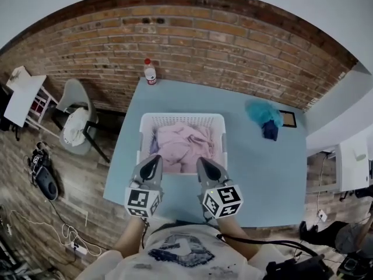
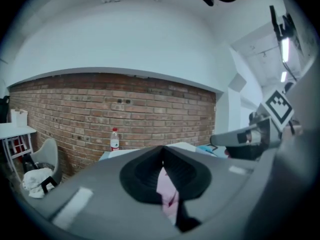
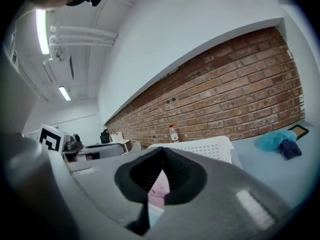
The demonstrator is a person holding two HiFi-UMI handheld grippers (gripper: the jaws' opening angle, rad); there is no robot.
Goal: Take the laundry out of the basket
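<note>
Head view, nearest first: the person's shirt (image 1: 180, 251) fills the bottom edge, and just beyond it both grippers reach forward over the near side of the table (image 1: 265, 174). The left gripper (image 1: 155, 158) and right gripper (image 1: 201, 161) lie side by side, a little apart, with their tips at the near rim of the basket (image 1: 180, 117).

Left gripper view shows the left gripper (image 2: 161, 148) with its jaws brought together, tips meeting. Pink fabric shows through the slot behind the tips, but I cannot tell whether any is pinched.

Right gripper view shows the right gripper (image 3: 161, 149) closed the same way, tips touching, pink again showing through the slot.

The white basket stands on the table in front of the grippers. The pink laundry (image 1: 183, 146) lies heaped inside it, below the rim.

Further right on the table, well apart from the basket, lies a teal cloth (image 1: 260, 112) with a dark cloth (image 1: 270, 132) touching it. A bottle (image 1: 150, 72) stands upright at the far left corner, by the brick wall (image 1: 204, 39). A chair (image 1: 76, 118) stands on the floor to the left.
</note>
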